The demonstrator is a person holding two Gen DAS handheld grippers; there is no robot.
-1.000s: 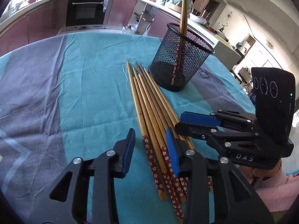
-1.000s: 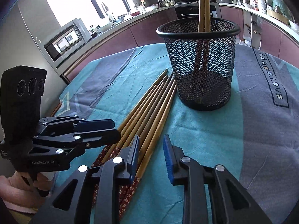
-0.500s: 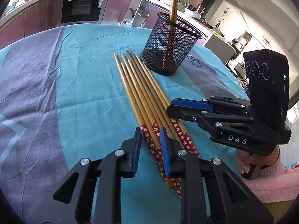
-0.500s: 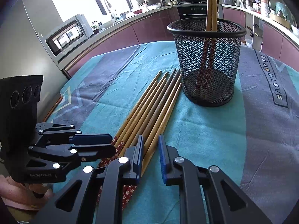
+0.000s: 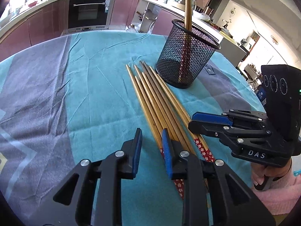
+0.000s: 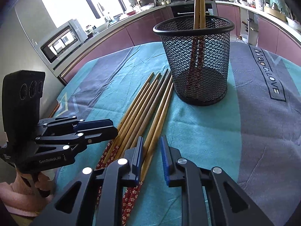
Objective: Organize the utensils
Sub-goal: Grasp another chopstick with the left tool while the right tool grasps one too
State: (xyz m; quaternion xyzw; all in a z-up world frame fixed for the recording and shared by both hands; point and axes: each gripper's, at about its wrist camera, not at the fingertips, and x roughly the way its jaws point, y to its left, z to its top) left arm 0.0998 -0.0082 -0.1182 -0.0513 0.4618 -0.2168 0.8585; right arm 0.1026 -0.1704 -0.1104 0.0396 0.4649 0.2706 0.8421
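Lying on the desk (image 5: 90,79) beside the black mesh cup (image 5: 169,62), the loose chopsticks (image 5: 156,98) had not moved. The left claw (image 5: 152,141) was spread, pinching nothing. The right claw (image 6: 151,146) had squeezed in and was opening again around one chopstick, so none was picked up yet.

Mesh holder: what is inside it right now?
Two chopsticks stand in the mesh holder, tips up, red patterned ends down. The mesh blurs where those ends rest; nothing else shows inside.
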